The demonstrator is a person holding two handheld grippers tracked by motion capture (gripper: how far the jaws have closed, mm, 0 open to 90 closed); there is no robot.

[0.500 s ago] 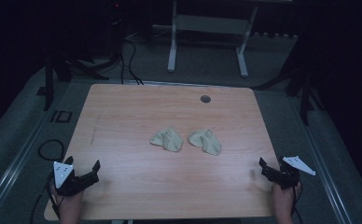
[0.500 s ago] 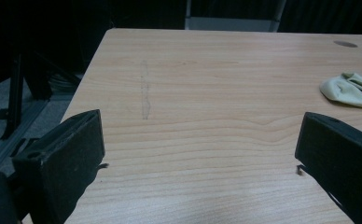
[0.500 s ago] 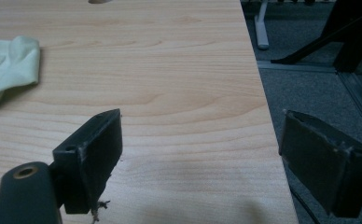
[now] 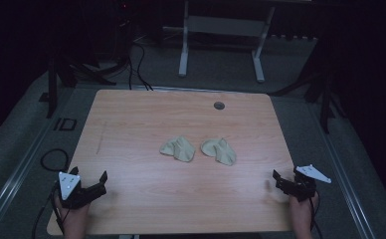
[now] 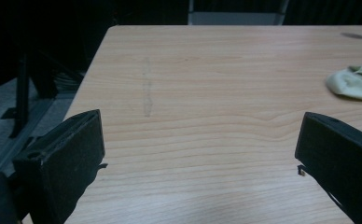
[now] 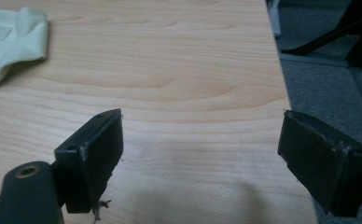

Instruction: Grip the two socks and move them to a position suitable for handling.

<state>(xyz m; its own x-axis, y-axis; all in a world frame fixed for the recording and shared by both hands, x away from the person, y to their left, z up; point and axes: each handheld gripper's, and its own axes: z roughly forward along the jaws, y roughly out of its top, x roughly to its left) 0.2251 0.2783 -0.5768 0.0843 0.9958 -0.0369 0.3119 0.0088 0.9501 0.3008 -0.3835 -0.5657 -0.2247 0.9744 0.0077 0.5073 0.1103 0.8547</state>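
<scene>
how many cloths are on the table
2, both mid-table, side by side and apart: the left cloth and the right cloth. Nothing on the table looks able to hide another.

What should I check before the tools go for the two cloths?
1. Left tool open, nothing between the jaws: ok.
2. Right tool open, nothing between the jaws: ok.
3. Left cloth and right cloth lie apart, mid table: ok.
4. Bare wood between each tool and its nearer cloth: ok.
5. Cloths flat enough to pinch an edge: not ok, both crumpled.
6. Which edge is a free corner: cannot tell.
</scene>
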